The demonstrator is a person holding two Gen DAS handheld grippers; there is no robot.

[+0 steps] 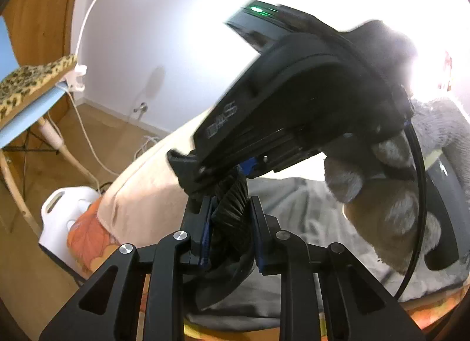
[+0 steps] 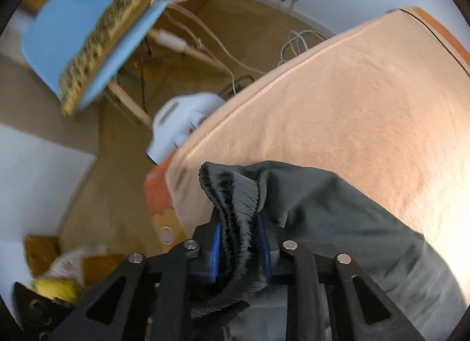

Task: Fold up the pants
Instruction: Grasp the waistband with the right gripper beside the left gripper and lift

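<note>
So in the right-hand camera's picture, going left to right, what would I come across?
Blue chair with a leopard-print cushion → white plastic thing on the floor → dark pants, waistband pinched in the right gripper → peach blanket.

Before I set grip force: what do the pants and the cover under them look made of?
Pants: thin dark grey woven fabric, matte, probably synthetic; elastic waistband gathers into fine pleats. Peach cover: soft napped fleece or towelling, judging by its fuzzy surface and stitched hem.

A blue chair [image 2: 53, 44] stands near a white stool [image 2: 179, 123].
</note>
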